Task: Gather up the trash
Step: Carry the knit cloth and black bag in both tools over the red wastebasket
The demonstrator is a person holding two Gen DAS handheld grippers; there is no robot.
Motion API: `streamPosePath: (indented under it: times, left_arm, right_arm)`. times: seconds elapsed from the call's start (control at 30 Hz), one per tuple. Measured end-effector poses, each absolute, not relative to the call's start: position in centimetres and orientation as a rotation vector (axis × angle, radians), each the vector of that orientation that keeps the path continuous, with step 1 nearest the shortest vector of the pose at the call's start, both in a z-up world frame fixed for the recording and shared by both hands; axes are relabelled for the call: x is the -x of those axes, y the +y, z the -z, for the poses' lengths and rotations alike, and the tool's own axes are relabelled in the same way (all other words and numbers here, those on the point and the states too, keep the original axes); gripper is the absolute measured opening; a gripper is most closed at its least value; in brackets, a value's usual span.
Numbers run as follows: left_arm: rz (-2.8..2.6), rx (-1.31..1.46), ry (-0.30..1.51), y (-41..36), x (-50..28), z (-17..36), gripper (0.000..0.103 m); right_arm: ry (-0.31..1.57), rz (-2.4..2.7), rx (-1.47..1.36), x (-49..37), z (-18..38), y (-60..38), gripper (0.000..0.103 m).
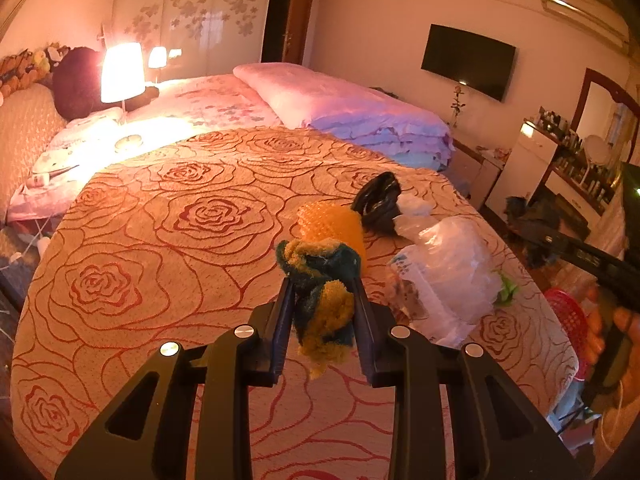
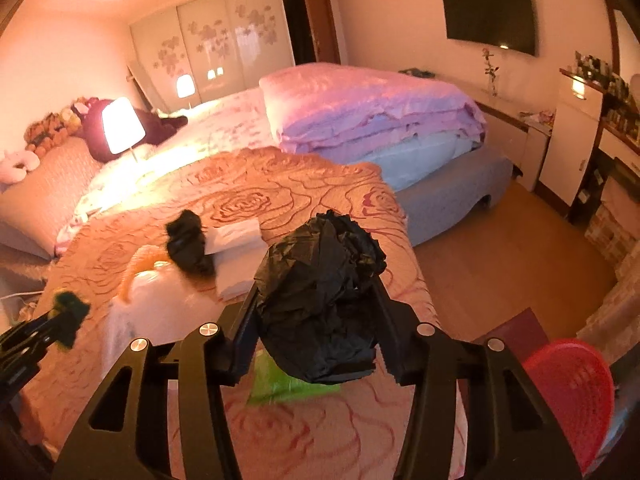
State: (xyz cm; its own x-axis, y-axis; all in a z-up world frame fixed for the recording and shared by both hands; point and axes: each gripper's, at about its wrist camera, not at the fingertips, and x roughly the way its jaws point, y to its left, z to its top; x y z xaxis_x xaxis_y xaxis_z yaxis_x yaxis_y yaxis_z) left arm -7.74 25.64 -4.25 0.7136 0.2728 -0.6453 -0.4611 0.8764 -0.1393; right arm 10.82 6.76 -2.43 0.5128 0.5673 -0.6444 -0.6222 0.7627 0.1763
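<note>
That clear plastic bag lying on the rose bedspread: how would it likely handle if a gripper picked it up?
The clear plastic bag looks thin and crumpled, so probably floppy and light. Its glossy film may slip between fingers. It slumps on the bedspread, so it would likely sag rather than hold its shape.
</note>
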Motion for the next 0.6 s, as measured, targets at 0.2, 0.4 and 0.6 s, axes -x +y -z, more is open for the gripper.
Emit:
streamPosePath:
  times: [0.2, 0.4, 0.6]
  left_arm:
    - [-0.392, 0.287, 0.644, 24.5, 7.7, 3.4, 0.027]
    - [-0.366, 0.272, 0.631, 23.3, 7.7, 2.8, 0.027]
    - [-0.332, 0.256, 0.626, 21.9, 7.4, 2.3, 0.027]
  right_arm:
    - [0.697, -0.7, 0.046, -7.5, 0.8, 3.4, 0.049]
    - [0.662, -0.664, 0.024, -4.8, 0.1, 0.1, 0.049]
    - [0.656, -0.618, 0.022, -3.5, 0.1, -3.0, 0.049]
